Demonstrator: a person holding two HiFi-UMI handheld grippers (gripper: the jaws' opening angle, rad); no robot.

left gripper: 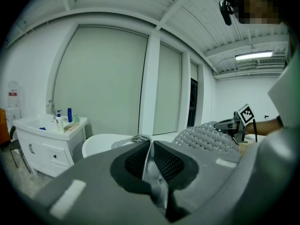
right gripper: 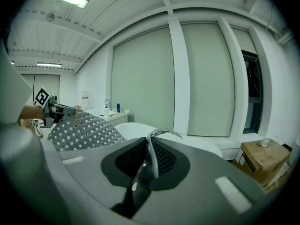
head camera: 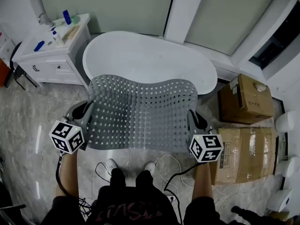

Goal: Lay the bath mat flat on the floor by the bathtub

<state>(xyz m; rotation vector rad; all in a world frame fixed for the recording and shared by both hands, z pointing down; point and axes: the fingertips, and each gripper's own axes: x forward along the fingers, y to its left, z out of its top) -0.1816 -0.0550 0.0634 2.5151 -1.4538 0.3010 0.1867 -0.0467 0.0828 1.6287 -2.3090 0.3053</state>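
The left gripper (left gripper: 151, 158) has its black, mesh-textured pads pressed together on a thin, pale edge of the bath mat (head camera: 140, 111), which stands up between them. The right gripper (right gripper: 147, 161) is the same: its jaws are closed on a fold of the mat's edge, with a curl of it rising above the tips.

From the head view, each gripper pinches one side of the mat near its closer corners. The sheet is held in the air between them, spread wide and bowed upward in the middle. It is grey and flexible, and pierced all over by a regular grid of small square holes. Its far edge waves and overlaps the rim of the bathtub (head camera: 150, 60), a smooth, white oval. No part of the mat lies on the floor (head camera: 28, 111), which is glossy grey marble with veining.

The left gripper view shows the mat's surface as rows of rounded bumps, a texture the head view does not reveal. The right gripper view shows the holes as bright squares.

Left of the tub stands a white vanity cabinet (head camera: 51, 55) with a blue bottle (head camera: 67, 17) on top. To the right sit brown cardboard boxes (head camera: 246, 97). White cables (head camera: 168, 165) loop on the floor by the person's shoes (head camera: 111, 164).
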